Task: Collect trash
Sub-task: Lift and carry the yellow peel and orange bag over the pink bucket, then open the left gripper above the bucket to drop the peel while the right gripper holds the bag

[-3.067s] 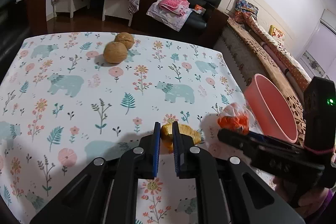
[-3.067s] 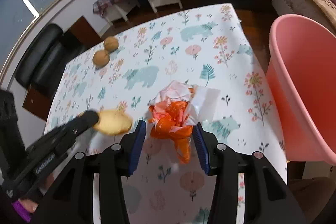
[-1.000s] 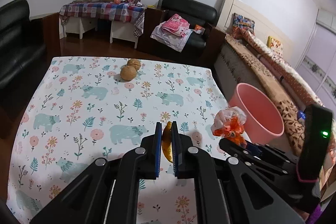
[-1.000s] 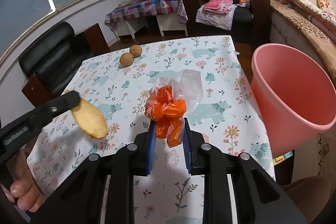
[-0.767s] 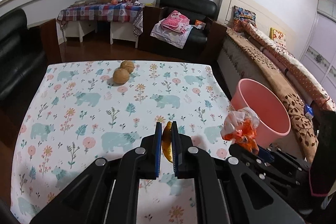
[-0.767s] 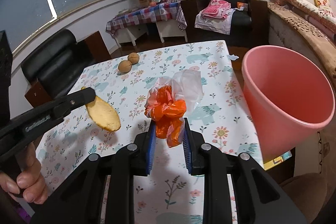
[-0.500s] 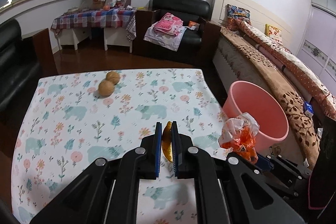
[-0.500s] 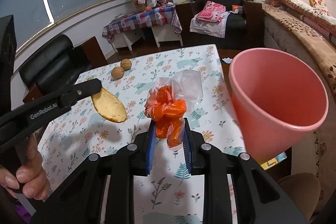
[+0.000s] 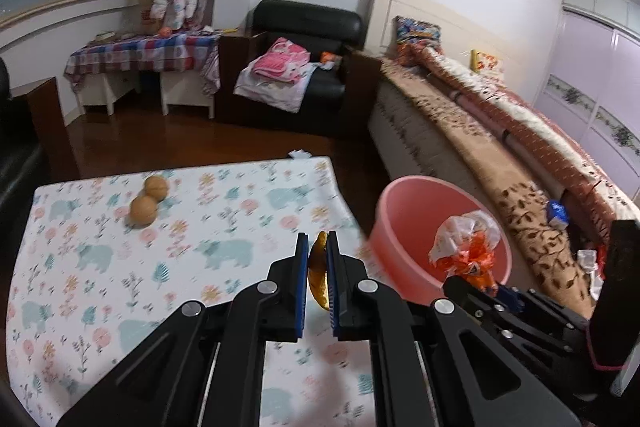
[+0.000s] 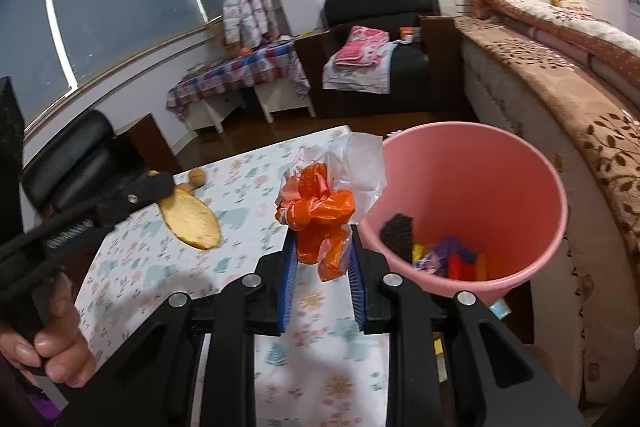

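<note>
My left gripper (image 9: 318, 247) is shut on a yellow-brown peel (image 9: 317, 277), held edge-on above the floral table (image 9: 100, 267). In the right wrist view the same peel (image 10: 192, 219) hangs flat from the left gripper (image 10: 160, 187), with a hand (image 10: 52, 347) on its handle. My right gripper (image 10: 322, 247) is shut on an orange and white plastic bag wad (image 10: 320, 211), just left of the pink bucket (image 10: 500, 187). The bucket (image 9: 404, 211) stands past the table's right edge and holds several colourful scraps (image 10: 448, 259). The bag wad (image 9: 468, 247) shows in front of the bucket's mouth.
Two round brown fruits (image 9: 148, 201) lie at the table's far left. A bed with a brown patterned cover (image 9: 500, 163) runs along the right, close behind the bucket. A black armchair (image 9: 296, 67) with clothes and a cloth-covered side table (image 9: 140, 55) stand across the wooden floor.
Both grippers have lifted and swung right with their loads. The pink bucket has come closer, and its inside with the scraps has come into the right wrist view.
</note>
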The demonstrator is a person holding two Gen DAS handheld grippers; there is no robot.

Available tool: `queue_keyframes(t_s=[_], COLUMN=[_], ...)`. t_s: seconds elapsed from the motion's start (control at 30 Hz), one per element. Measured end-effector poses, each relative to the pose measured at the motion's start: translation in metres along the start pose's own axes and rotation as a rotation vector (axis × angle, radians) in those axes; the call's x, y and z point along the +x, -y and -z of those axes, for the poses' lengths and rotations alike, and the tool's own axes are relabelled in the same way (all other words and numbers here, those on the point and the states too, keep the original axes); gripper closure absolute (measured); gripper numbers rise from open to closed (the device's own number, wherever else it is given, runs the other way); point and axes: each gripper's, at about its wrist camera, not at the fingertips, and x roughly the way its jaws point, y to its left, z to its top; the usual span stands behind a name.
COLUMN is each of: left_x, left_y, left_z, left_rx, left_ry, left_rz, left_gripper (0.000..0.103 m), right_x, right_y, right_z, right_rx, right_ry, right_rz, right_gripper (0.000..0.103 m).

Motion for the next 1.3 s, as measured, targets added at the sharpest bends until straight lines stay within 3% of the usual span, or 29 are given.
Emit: queue_keyframes(t_s=[0.37, 0.93, 1.3], left_x=[0.021, 0.079, 0.121], left_y=[0.042, 0.099, 0.11], left_z=[-0.022, -0.03, -0.015], left_rx=[0.033, 0.097, 0.116], left_ry=[-0.018, -0.084, -0.169], left_rz=[0.105, 0.221, 0.204], left_gripper=[0.095, 0.095, 0.095], right_x=[0.001, 0.017, 0.035], right_y=[0.042, 0.092, 0.111], right_z=[-0.005, -0.003, 0.001], right_rx=[0.058, 0.147, 0.165], right_ry=[0.011, -0.022, -0.069], right_rz=[0.061, 0.107, 0.129], right_gripper=[0.079, 0.079, 0.079])
